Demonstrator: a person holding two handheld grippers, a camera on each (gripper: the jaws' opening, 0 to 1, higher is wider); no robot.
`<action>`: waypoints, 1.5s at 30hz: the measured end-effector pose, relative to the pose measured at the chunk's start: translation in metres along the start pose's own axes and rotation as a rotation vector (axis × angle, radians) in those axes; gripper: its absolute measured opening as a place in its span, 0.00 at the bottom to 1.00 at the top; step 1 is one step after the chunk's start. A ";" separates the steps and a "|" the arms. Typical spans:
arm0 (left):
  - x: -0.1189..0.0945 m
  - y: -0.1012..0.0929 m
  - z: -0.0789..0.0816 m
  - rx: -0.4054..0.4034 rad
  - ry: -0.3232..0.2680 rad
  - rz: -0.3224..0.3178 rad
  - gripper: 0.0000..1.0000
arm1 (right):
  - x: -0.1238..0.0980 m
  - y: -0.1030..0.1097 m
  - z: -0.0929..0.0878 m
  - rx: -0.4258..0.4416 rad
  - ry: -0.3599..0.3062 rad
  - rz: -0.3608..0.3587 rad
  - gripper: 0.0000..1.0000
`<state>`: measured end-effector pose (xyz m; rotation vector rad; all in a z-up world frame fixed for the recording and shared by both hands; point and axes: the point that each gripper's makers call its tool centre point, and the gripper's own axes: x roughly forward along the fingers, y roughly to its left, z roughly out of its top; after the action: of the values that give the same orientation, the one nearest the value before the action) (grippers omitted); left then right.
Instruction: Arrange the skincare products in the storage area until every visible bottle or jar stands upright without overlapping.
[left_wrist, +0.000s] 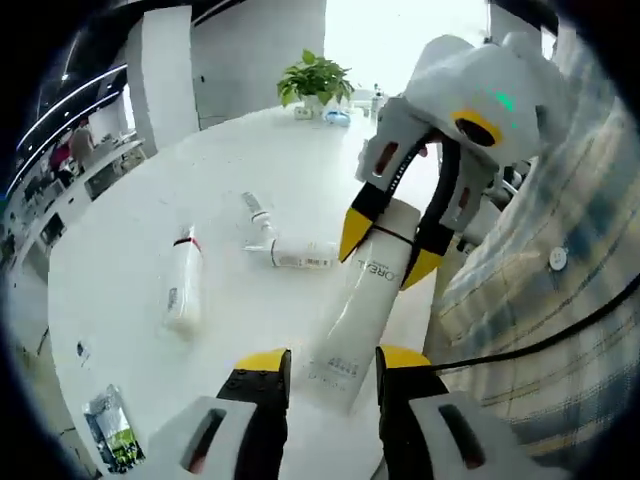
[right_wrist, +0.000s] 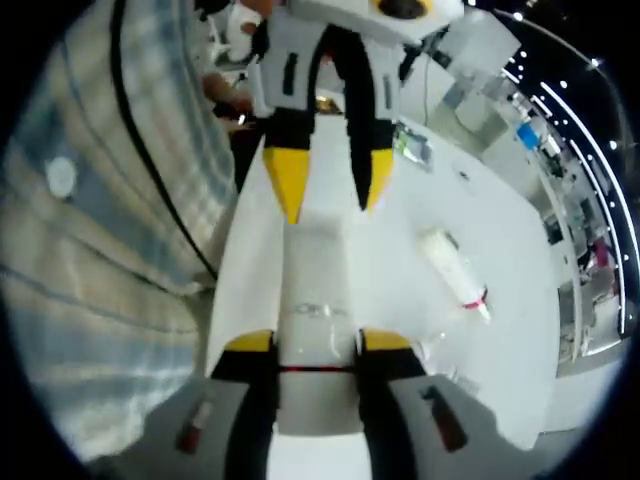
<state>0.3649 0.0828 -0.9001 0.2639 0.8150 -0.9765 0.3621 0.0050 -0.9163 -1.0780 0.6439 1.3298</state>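
Glossy white tabletop (left_wrist: 230, 170) spreads under both tools. Right gripper (left_wrist: 392, 251) pinches the smooth white tube (left_wrist: 362, 300) near its red band, yellow tips closed against it; left gripper (left_wrist: 326, 362) straddles the tube's flat end, jaws close beside it, contact unclear. Two slim white bottles (left_wrist: 184, 280) (left_wrist: 292, 252) lie flat beyond

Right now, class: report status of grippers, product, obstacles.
Both grippers, left and right, clamp one white tube. Two bottles lie flat on table. Nothing blocking.
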 end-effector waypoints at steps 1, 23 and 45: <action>-0.003 0.005 0.001 -0.028 -0.026 0.012 0.38 | -0.001 -0.001 -0.001 0.009 -0.006 -0.004 0.29; 0.016 -0.006 0.008 -0.780 -0.230 -0.127 0.43 | -0.019 -0.035 -0.021 0.256 -0.082 -0.075 0.28; 0.024 0.023 0.061 -1.227 -0.499 -0.226 0.46 | -0.032 -0.063 0.010 0.365 -0.217 -0.126 0.28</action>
<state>0.4202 0.0478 -0.8791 -1.1027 0.8448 -0.5542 0.4147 0.0060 -0.8681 -0.6576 0.6167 1.1461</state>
